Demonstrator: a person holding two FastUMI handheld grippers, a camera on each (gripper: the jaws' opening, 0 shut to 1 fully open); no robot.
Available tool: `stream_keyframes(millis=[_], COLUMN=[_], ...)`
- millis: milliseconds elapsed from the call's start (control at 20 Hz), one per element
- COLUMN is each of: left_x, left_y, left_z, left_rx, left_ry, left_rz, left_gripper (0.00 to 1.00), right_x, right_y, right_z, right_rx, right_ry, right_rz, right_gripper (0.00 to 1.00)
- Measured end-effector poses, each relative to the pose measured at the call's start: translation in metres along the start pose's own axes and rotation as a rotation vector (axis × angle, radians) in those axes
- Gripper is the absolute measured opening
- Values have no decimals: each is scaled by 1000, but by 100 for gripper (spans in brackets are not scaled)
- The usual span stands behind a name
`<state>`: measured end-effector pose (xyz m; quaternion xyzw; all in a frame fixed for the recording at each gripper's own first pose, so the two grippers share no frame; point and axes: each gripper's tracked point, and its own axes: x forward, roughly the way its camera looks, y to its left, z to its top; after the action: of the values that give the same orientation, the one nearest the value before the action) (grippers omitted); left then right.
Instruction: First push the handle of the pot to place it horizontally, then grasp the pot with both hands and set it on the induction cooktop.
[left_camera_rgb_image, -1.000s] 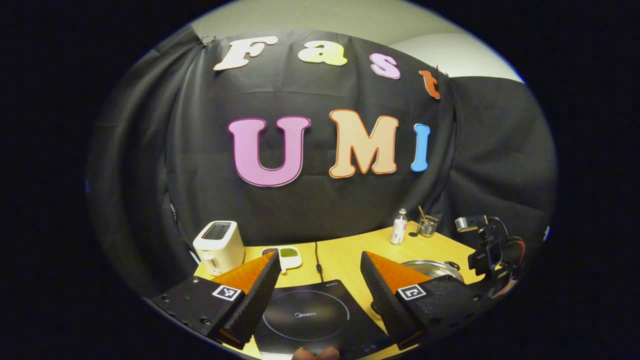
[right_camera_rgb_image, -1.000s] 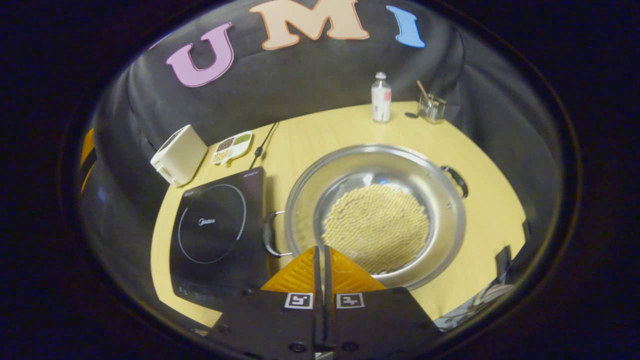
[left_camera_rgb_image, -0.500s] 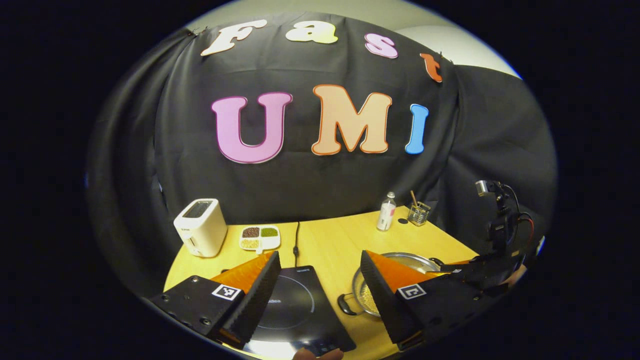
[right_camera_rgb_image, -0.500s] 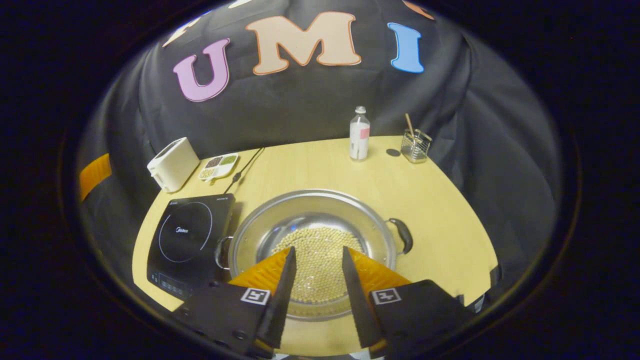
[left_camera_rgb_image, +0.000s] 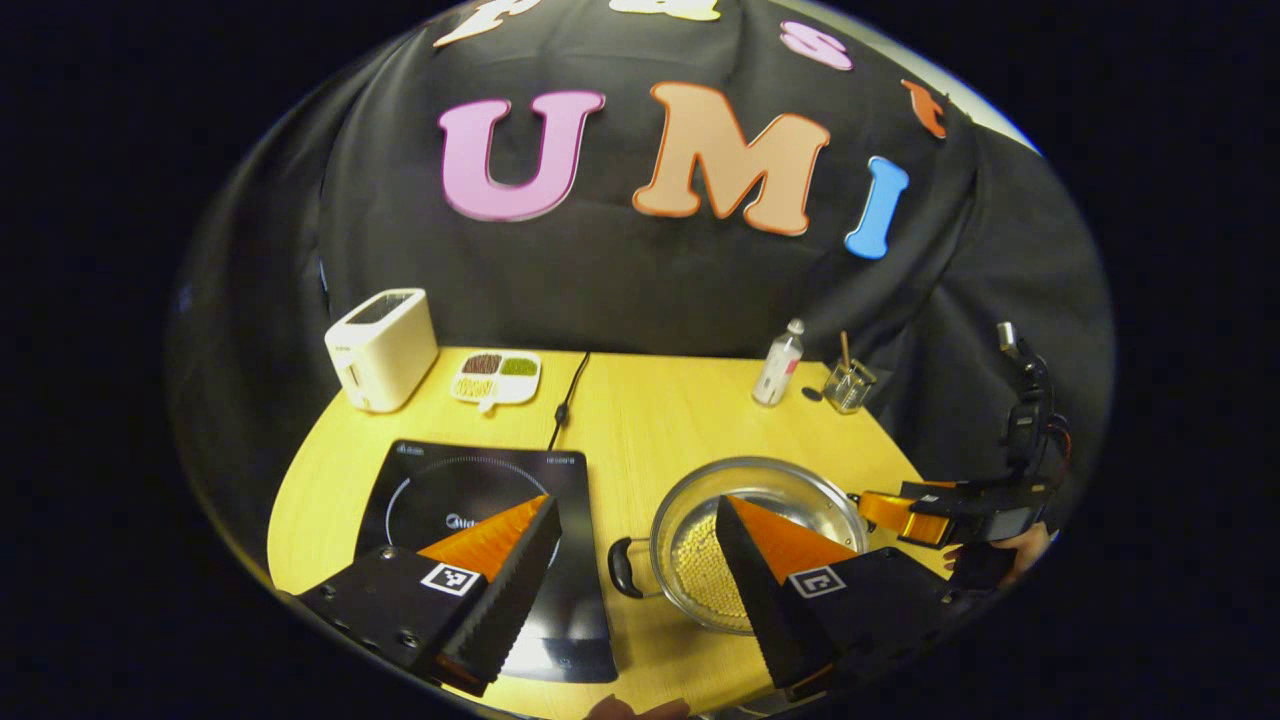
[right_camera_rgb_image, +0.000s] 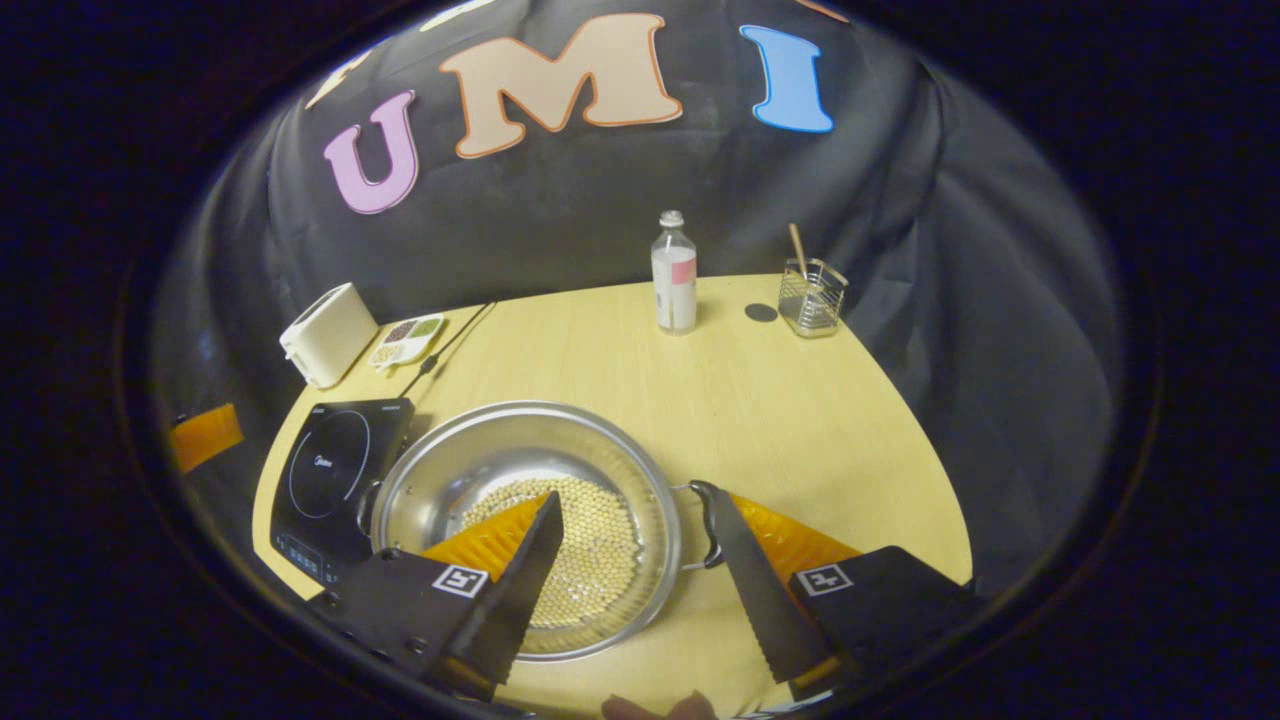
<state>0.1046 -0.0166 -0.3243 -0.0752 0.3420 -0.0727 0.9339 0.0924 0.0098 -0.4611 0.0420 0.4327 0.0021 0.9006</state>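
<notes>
A wide steel pot (right_camera_rgb_image: 480, 430) holding pale beans stands on the yellow table, to the right of the black induction cooktop (right_camera_rgb_image: 330, 465). Its two black handles point left and right. My right gripper (right_camera_rgb_image: 635, 500) is open above the pot's right side, and the right handle (right_camera_rgb_image: 705, 520) lies just off its right fingertip. In the left gripper view, my left gripper (left_camera_rgb_image: 635, 505) is open above the gap between cooktop (left_camera_rgb_image: 470, 495) and pot (left_camera_rgb_image: 770, 485). The pot's left handle (left_camera_rgb_image: 620, 570) shows between its fingers, lower down. The right gripper (left_camera_rgb_image: 905, 510) reaches in from the right.
At the back left are a white toaster (left_camera_rgb_image: 380, 350) and a divided dish (left_camera_rgb_image: 497, 375) of grains. The cooktop's cord (left_camera_rgb_image: 565, 395) runs to the rear. A small bottle (right_camera_rgb_image: 674, 275) and a glass holder (right_camera_rgb_image: 812, 298) with a stick stand at the back right.
My right gripper went from shut to wide open and drew back toward the pot's right handle. My left gripper's view dropped and now takes in the cooktop and the pot's left handle.
</notes>
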Motion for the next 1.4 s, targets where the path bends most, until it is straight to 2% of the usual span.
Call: stream_keyframes(millis=[250, 500, 950, 1050, 1100, 1150, 1400], left_x=[23, 53, 95, 101, 109, 107, 122], left_y=[-5, -6, 0, 5, 0, -5, -8], left_z=[-34, -67, -112, -110, -112, -121, -126], left_rx=[21, -21, -23, 10, 12, 0, 38], left_ry=[101, 197, 347, 343, 349, 389, 404], left_rz=[8, -6, 2, 15, -5, -12, 4], left_gripper=[96, 96, 96, 96, 90, 91, 95], right_x=[19, 38, 66, 71, 73, 76, 88], right_y=[-11, -18, -27, -25, -23, -22, -22], right_z=[-13, -23, -56, -60, -61, -64, -67], right_rx=[-37, -56, -48, -30, -20, -13, 13], right_ry=[45, 84, 204, 223, 230, 238, 264], right_rz=[28, 35, 53, 63, 70, 71, 79], right_gripper=[94, 96, 96, 94, 94, 94, 87])
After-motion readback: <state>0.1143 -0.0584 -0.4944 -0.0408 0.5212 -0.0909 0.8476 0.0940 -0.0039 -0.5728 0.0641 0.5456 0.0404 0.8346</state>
